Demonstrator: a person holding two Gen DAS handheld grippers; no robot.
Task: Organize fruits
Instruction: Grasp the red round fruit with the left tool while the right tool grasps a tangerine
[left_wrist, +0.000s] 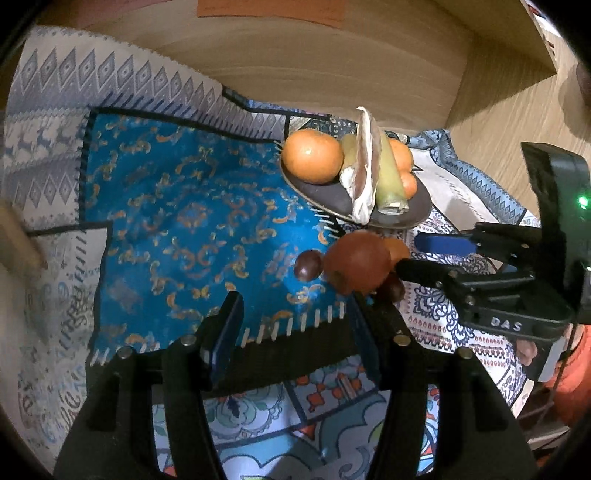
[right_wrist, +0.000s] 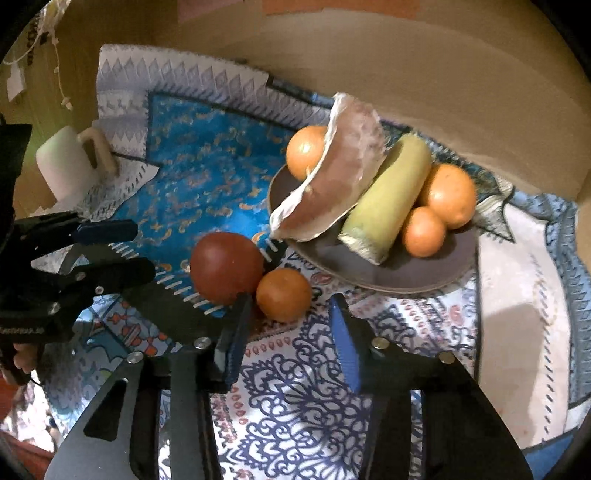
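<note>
We see the right hand-held gripper (right_wrist: 291, 325) partly open, empty, just behind a small orange tangerine (right_wrist: 283, 294) lying beside a dark red round tomato (right_wrist: 226, 266) on patterned cloth (right_wrist: 295, 387); the left hand-held gripper (left_wrist: 295, 314) half open, holding nothing, near the dark round plate (right_wrist: 388, 273) of fruit

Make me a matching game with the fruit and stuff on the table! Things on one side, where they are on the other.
Things:
1. green banana
2. big red tomato
3. white mug
4. small orange next to the tomato

Places:
A. on the patterned cloth, just ahead of the right hand-held gripper
B. on the dark plate
C. far left, at the blue cloth's corner
D. at the blue cloth's fringed edge

Pairs: 1-B, 2-D, 3-C, 4-A
</note>
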